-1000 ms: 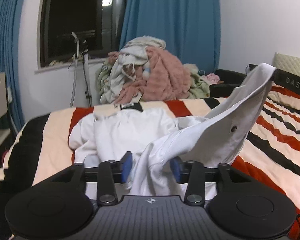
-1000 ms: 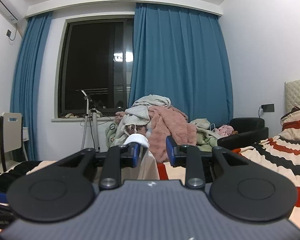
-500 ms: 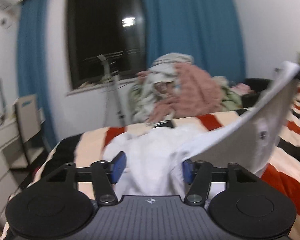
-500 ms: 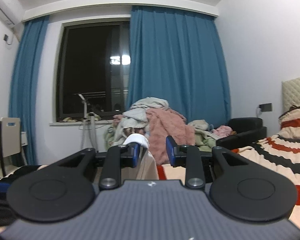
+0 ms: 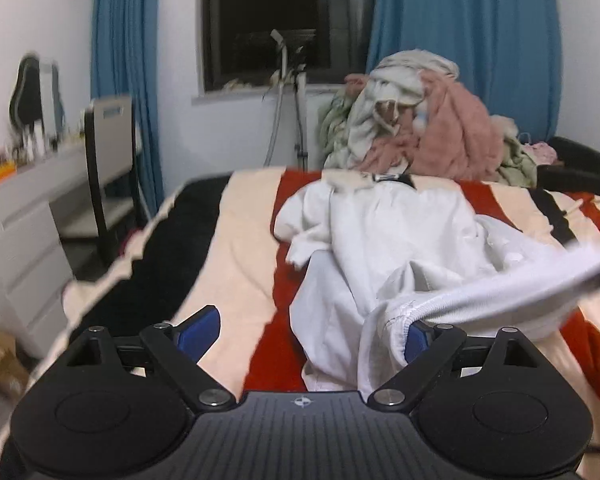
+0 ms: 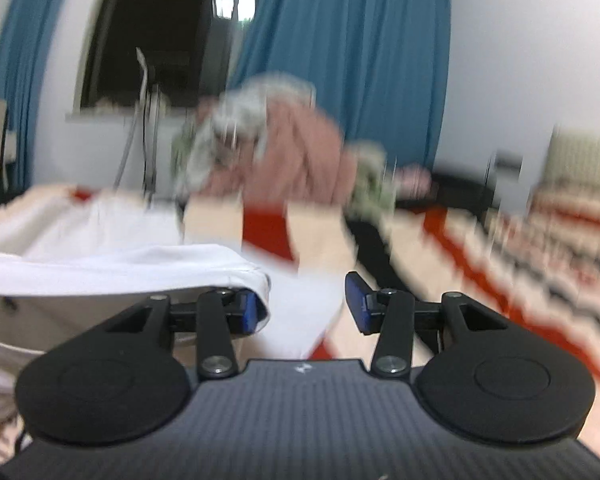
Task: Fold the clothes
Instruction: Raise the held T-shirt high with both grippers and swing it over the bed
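Across the frame's middle, a soft, floppy white garment (image 5: 400, 248) is sagging over both wide-open, empty grippers (image 5: 312, 330) (image 6: 306, 306), best pinched at its hem.

A garment (image 5: 396, 256) lies spread on the bed (image 5: 240, 248), reaching from just before the left tongs (image 5: 308, 332) toward the far edge. Its near hem drapes over the right finger of those tongs and stretches off to the right. In the right wrist view the garment (image 6: 112, 268) lies left of the right tongs (image 6: 306, 304), its edge over their left finger. Behind the bed rises a heap of clothes (image 5: 416, 120); a chair (image 5: 108, 152) and a worktop (image 5: 24, 184) stand to the left.
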Demonstrator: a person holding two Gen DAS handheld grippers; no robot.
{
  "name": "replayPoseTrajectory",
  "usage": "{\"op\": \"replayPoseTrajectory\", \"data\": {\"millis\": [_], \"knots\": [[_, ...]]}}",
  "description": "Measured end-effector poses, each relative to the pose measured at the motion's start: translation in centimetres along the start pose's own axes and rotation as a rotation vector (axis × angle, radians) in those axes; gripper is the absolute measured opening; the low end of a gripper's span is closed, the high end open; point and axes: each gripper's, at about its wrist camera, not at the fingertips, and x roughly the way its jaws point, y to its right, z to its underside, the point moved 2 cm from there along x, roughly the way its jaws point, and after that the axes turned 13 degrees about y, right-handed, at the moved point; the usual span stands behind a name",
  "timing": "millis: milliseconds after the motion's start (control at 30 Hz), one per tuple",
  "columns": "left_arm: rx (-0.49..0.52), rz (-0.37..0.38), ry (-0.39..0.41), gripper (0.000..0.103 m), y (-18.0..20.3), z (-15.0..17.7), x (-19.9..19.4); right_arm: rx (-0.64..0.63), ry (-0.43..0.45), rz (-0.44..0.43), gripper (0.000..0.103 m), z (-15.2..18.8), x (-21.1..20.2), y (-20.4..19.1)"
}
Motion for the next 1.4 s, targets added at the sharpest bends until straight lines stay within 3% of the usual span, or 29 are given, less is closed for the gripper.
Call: {"op": "replayPoseTrajectory", "data": {"millis": [100,233,300,400,600,800,967,1067,1167,1233,1400], "knots": [[-0.039,-0.009,0.016,0.092,-0.8,-0.5,0.0,0.071,0.013,0.000,0.051,-0.1,-0.5,0.5],[-0.090,-0.021,0.037,0.092,-1.9,-1.1,-0.1,0.160,0.182,0.022,0.051,-4.6,-3.6,1.6],[-0.068,-0.023,0.137,0.092,-1.9,-3.5,-1.6,0.194,0.252,0.033,0.051,-7.7,-5.2,2.2],[-0.063,-0.033,0.324,0.094,-2.1,-9.6,-5.0,0.219,0.362,0.004,0.051,-13.9,-7.9,3.0],[-0.125,0.017,0.580,0.099,-2.8,-24.7,-10.7,0.306,0.543,-0.066,0.051,-28.7,-12.7,5.0],[-0.145,0.057,0.662,0.100,-2.3,-38.2,-14.6,0.316,0.682,-0.101,0.051,-42.3,-16.9,7.3],[-0.098,0.074,0.706,0.103,-0.6,-45.1,-15.6,0.276,0.788,-0.115,0.053,-49.3,-18.7,9.3],[-0.090,0.083,0.679,0.103,0.0,-45.8,-13.7,0.233,0.775,-0.125,0.053,-50.7,-17.0,9.7],[-0.099,0.108,0.579,0.103,0.4,-43.6,-9.0,0.194,0.667,-0.145,0.053,-49.1,-12.9,9.1],[-0.095,0.136,0.509,0.103,0.5,-40.1,-4.9,0.192,0.572,-0.155,0.053,-46.5,-9.5,8.4],[-0.063,0.203,0.282,0.103,1.8,-28.4,7.8,0.195,0.325,-0.129,0.054,-35.6,2.4,4.9]]}}
